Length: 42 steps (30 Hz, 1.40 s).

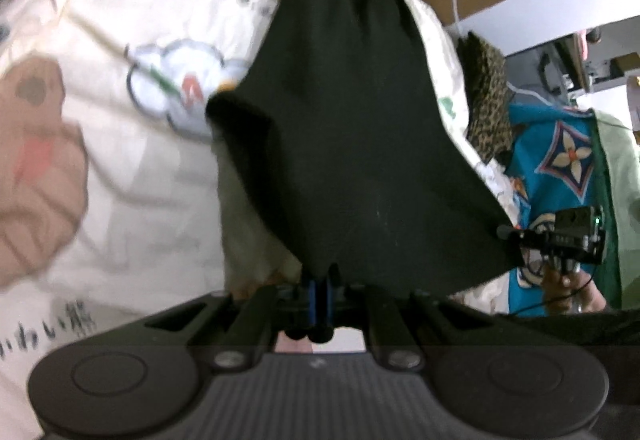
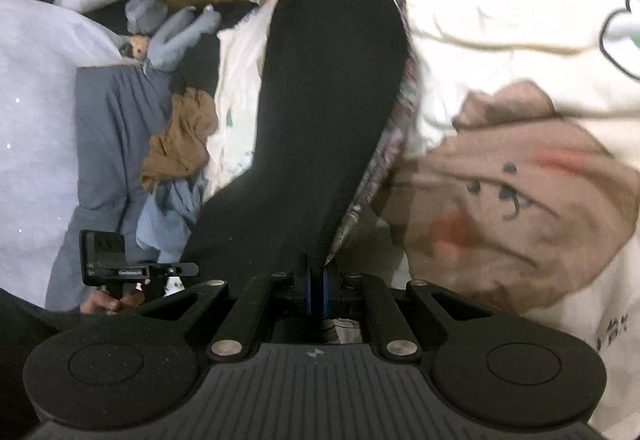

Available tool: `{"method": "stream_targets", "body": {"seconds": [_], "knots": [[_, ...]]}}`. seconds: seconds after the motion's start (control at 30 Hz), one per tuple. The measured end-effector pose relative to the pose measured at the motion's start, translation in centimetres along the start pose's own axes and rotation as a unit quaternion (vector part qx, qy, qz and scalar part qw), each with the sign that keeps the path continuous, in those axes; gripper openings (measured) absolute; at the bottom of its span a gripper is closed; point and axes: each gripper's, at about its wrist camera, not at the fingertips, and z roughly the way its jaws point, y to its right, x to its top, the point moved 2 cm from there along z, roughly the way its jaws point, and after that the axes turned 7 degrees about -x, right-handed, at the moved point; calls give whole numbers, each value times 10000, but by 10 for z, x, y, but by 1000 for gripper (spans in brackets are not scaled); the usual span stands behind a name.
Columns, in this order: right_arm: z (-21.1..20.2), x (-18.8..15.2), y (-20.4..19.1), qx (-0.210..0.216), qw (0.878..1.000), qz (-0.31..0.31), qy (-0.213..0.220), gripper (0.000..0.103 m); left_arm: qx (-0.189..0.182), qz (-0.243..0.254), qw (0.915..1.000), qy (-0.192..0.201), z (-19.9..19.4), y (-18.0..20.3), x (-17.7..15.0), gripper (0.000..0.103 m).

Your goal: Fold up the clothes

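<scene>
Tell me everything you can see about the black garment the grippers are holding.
The black garment is plain, matte, soft-looking fabric with no visible print. The left gripper and the right gripper are each shut on an edge of it, so it stretches away from both cameras above the cream bedsheet. In the right wrist view a patterned, multicoloured edge shows along one side. Its far end is gathered. What kind of garment it is cannot be told.

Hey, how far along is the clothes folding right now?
Nothing visibly folded yet. In hand: the black fabric garment, pinched at one edge by the left gripper and at another by the right gripper, both jaws shut, lifted over the white cartoon-bear bedsheet. Left: folding it, then probably the crumpled pile of grey, blue and brown clothes beside the sheet.
</scene>
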Motion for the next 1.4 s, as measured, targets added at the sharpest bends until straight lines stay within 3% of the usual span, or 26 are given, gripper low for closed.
{"method": "stream_targets", "body": {"seconds": [0.27,0.7,0.97,1.4], "knots": [[-3,31,-6,93,9989,-10,462,3,-269,-95,9976,625,-5,3,35,5],[-12,90,-23,190,9919,-126,1246,4,-656,35,9866,1495,-26,28,89,5],[3,127,-18,14,9893,-129,1455,4,-468,39,9849,1664,-3,24,128,5],[38,169,-1,-425,9903,-152,1312,4,9,110,9886,1499,41,1,173,5]]}}
